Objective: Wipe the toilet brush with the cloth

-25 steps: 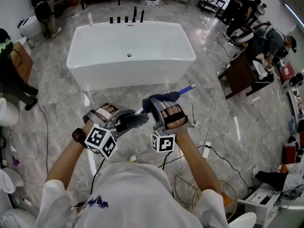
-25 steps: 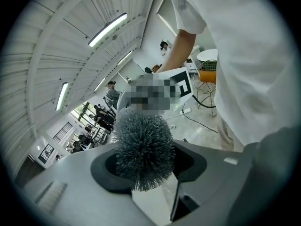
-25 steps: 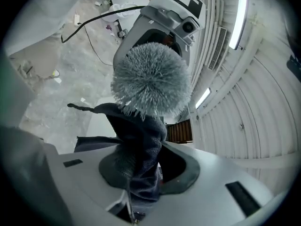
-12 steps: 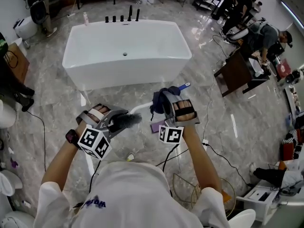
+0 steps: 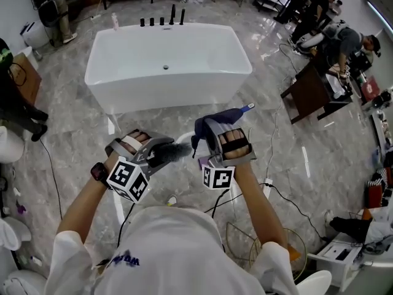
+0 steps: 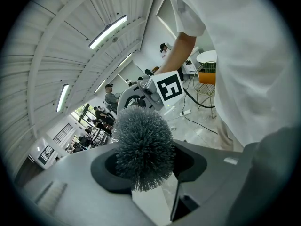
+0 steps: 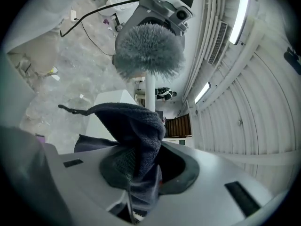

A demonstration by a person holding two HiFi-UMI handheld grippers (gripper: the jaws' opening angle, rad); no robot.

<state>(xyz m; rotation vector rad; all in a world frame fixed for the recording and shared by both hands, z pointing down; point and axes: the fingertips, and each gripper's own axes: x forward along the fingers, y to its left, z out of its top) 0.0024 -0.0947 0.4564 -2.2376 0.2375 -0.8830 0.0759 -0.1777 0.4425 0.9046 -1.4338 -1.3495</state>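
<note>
Left gripper (image 6: 146, 185) fingers held the seemingly light, stiff brush (image 6: 142, 142) by its springy bristles; right gripper (image 7: 138, 185) fingers pinched the limp cloth (image 7: 138, 126).

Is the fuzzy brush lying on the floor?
No, the left hand-held gripper holds the brush up in the air, well above the floor.

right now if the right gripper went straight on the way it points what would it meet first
Probably the toilet brush, its white shaft just past the held cloth; they may already touch.
</note>
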